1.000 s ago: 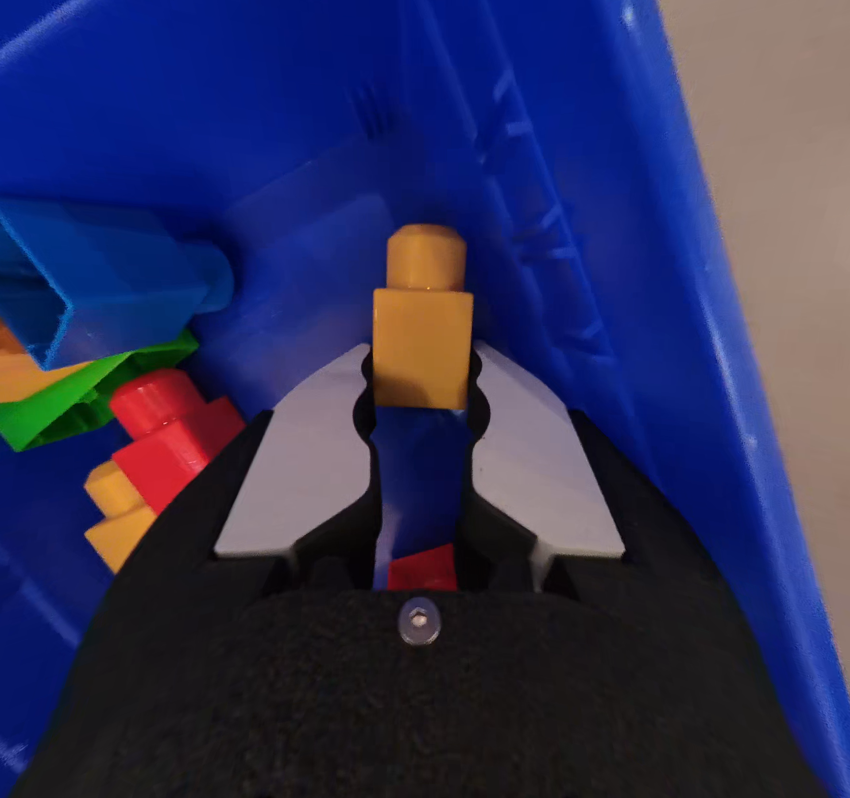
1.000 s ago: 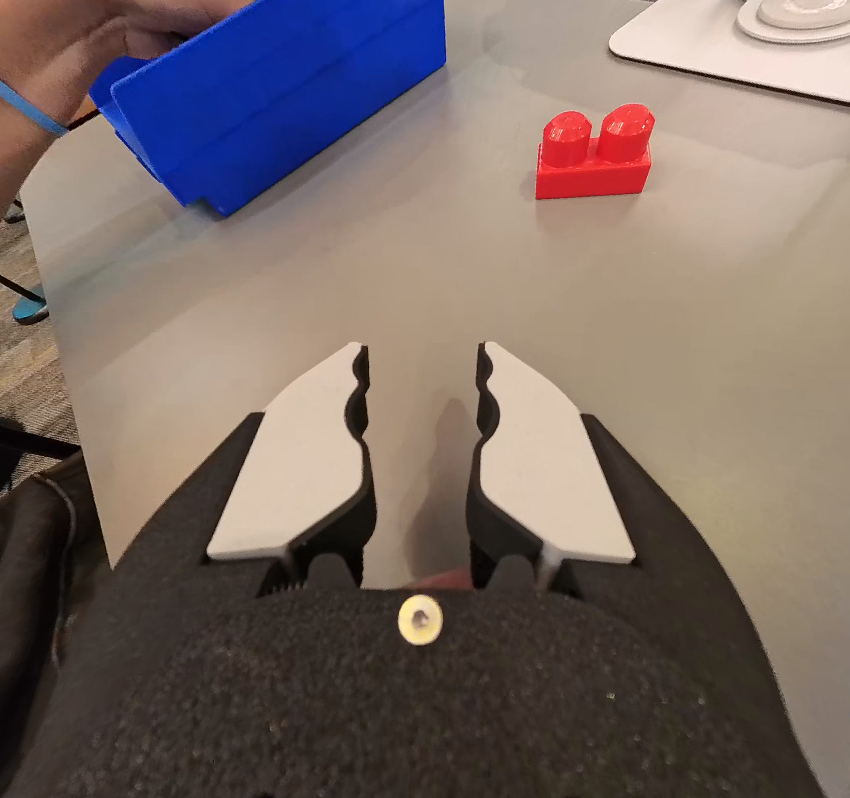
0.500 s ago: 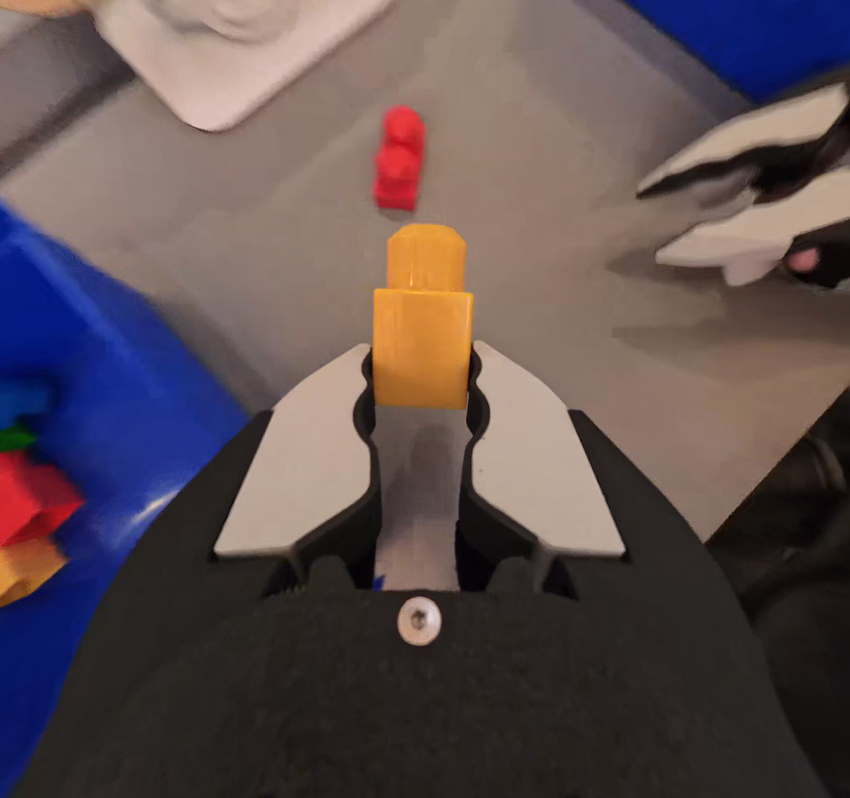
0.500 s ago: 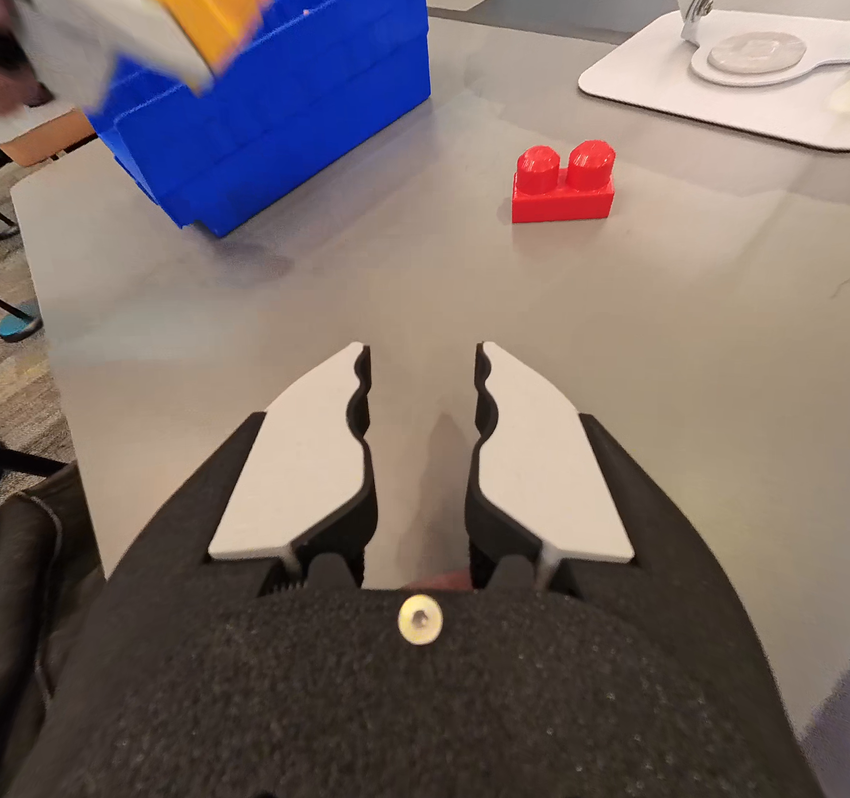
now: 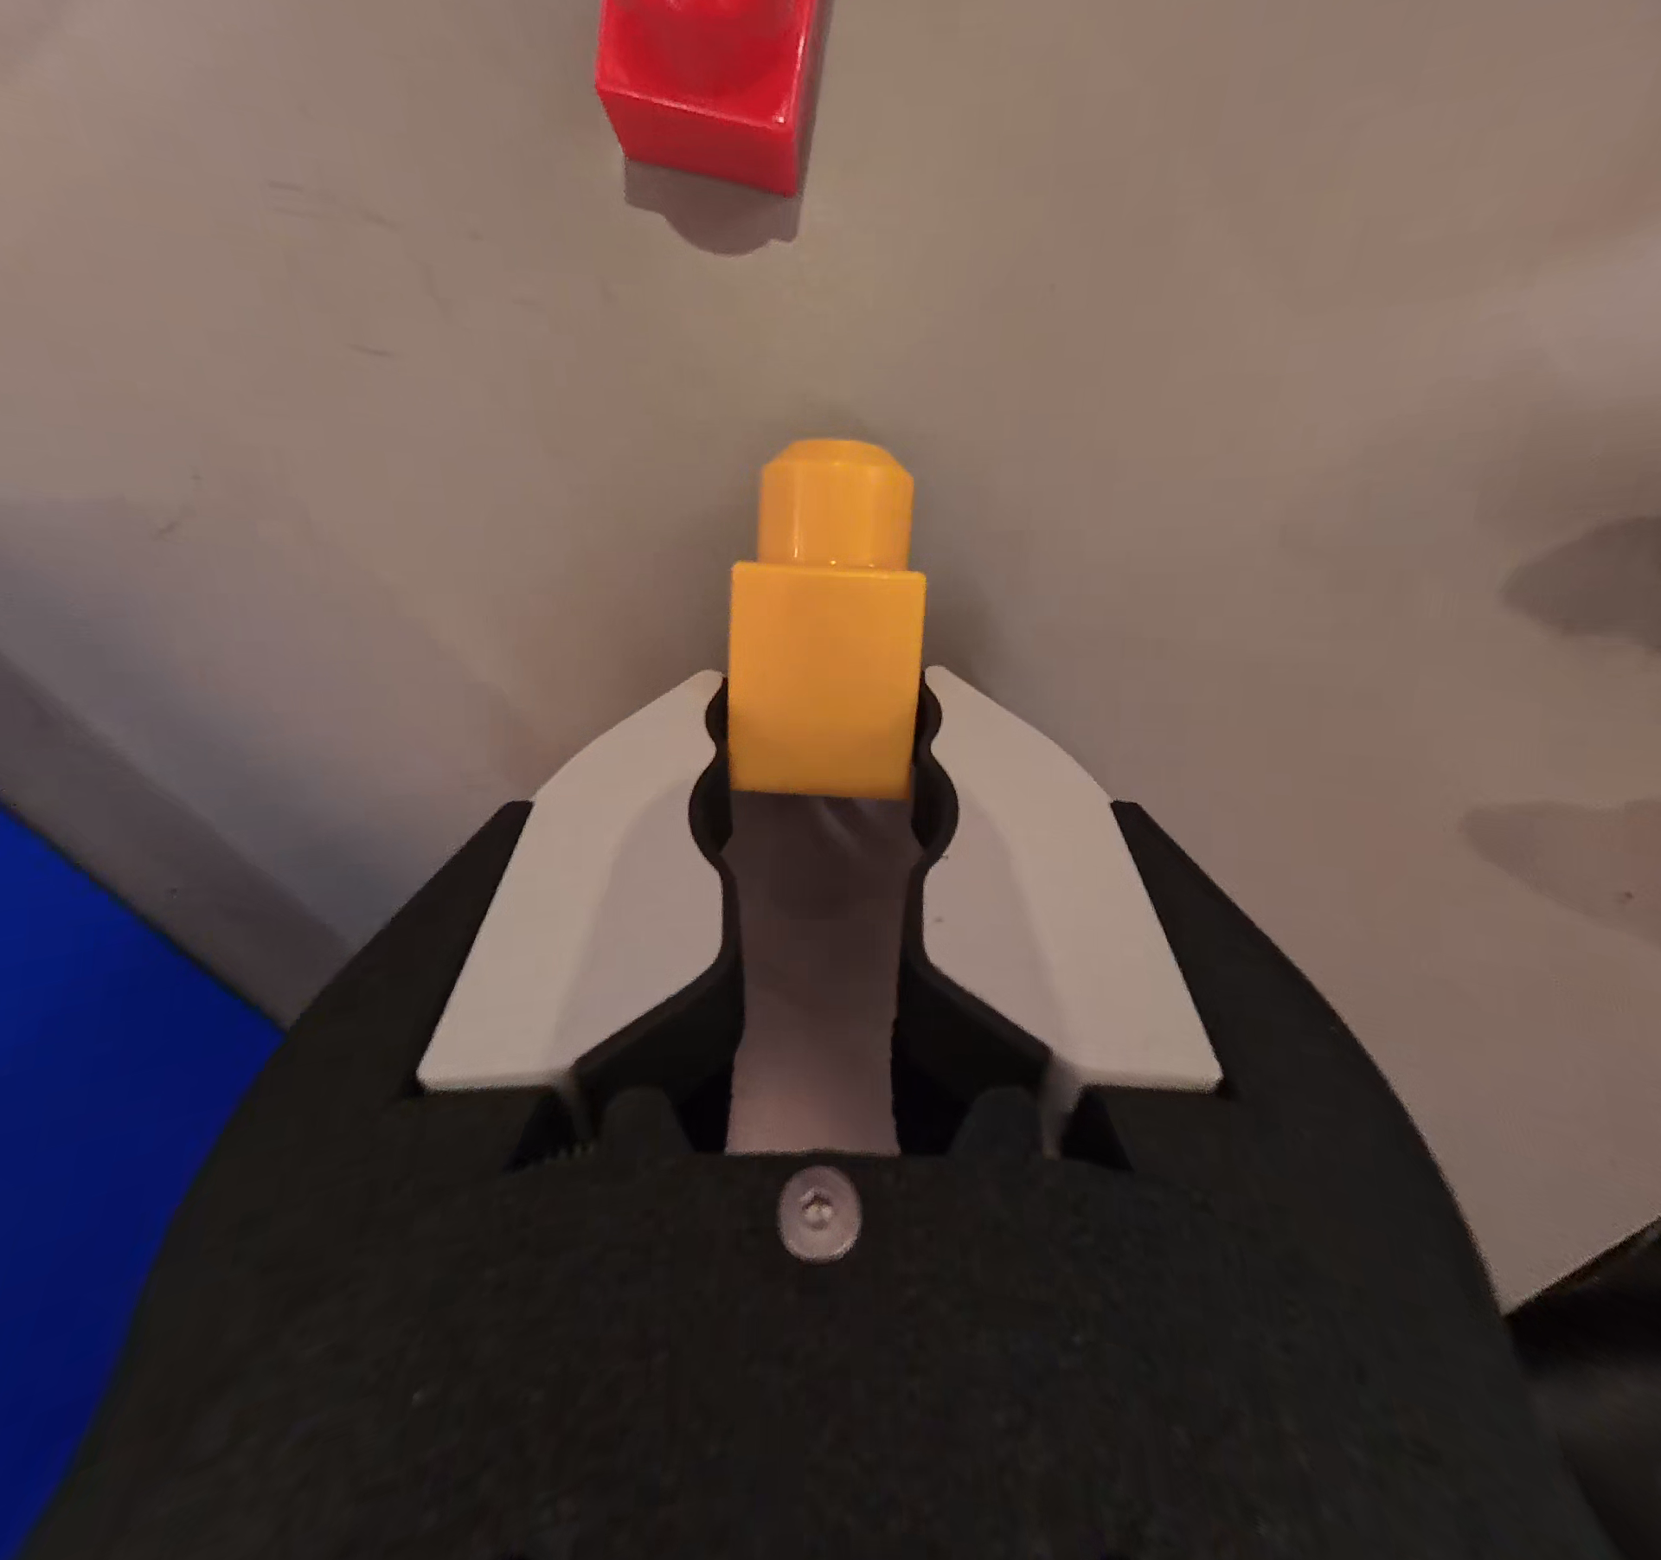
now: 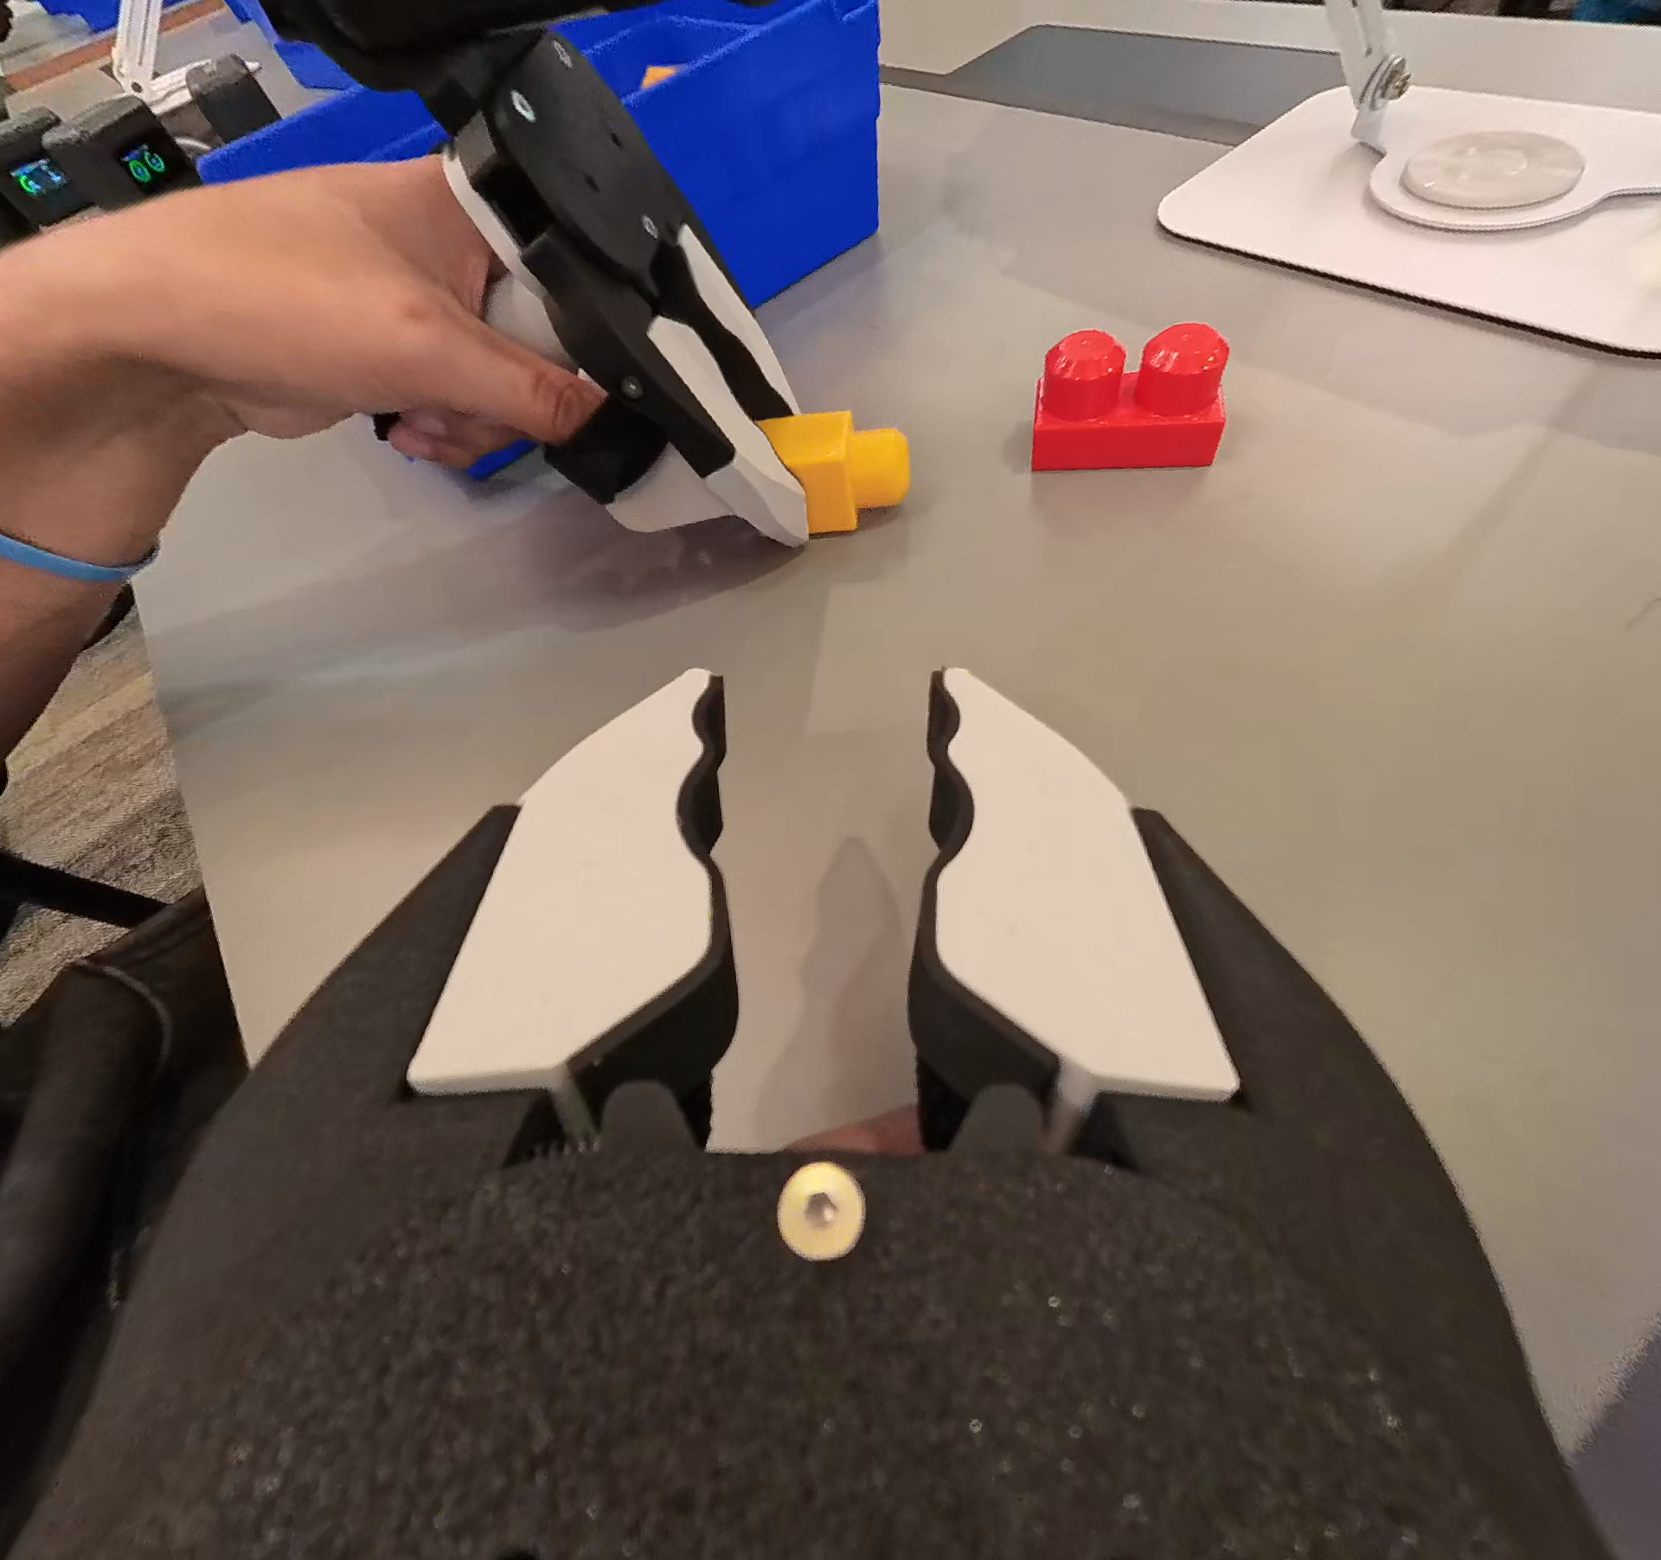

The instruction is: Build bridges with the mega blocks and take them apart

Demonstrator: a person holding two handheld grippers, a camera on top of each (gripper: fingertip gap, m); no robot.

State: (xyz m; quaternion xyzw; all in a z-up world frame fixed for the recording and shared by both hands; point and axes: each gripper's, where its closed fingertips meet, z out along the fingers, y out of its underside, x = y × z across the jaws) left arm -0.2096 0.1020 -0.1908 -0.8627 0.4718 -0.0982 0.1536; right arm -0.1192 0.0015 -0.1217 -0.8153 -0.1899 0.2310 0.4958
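Fingers (image 5: 989, 762) of the left gripper (image 5: 825, 708) were pinched on the yellow block (image 5: 827, 681), stud forward, low over the worktop (image 5: 359, 348), near the red block (image 6: 1128, 402). Right gripper (image 6: 822, 708) fingers were spread, empty. Yellow should probably be turned stud-up and set flat beside red before release.

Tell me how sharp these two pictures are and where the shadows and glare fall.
Left wrist view: sharp; the red block casts a soft shadow toward the camera on the table, the yellow block carries a small highlight. Right wrist view: sharp in the middle, wide-angle bending at the edges, faint sheen on the table beside the blue bin.
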